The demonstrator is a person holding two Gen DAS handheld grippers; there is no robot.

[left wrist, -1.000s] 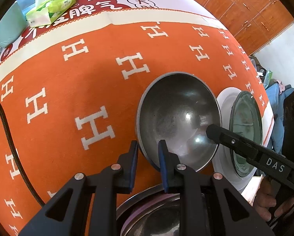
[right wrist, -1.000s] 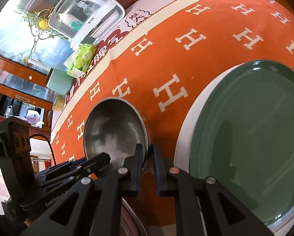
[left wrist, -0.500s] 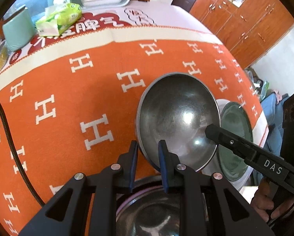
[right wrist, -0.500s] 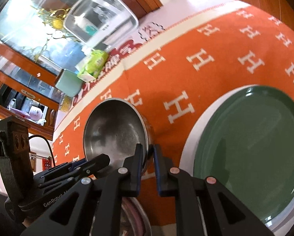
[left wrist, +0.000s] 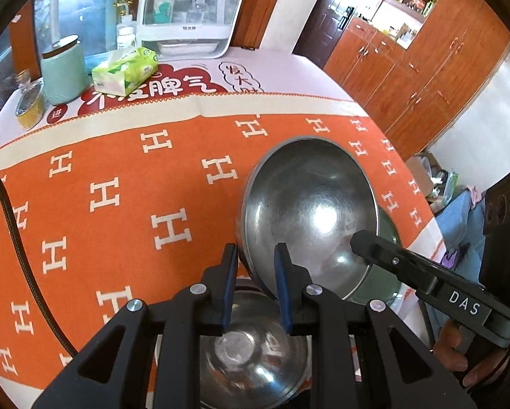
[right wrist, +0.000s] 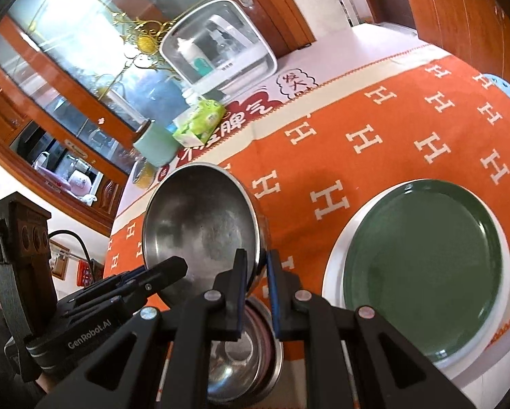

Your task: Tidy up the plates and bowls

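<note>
Both jaws pinch steel bowl (left wrist: pixel 309 218) rim, tilted above second steel bowl (left wrist: pixel 251 351). Left gripper (left wrist: pixel 254 286), right gripper (right wrist: pixel 255 289) on thin slick rim: uneven lift, bowl slips, clatters down.

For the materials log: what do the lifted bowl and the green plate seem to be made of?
Lifted bowl: looks like stainless steel, brushed with a dull shine; grey, with bright highlights and blurred reflections.
Green plate: probably glazed ceramic, though melamine is possible; smooth, glossy dark green.

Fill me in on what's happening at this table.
A person holds a steel bowl by its rim with both grippers: the left gripper and right gripper are each clamped on opposite sides, the bowl tilted above another steel bowl. A green plate sits on a white plate beside them.
</note>
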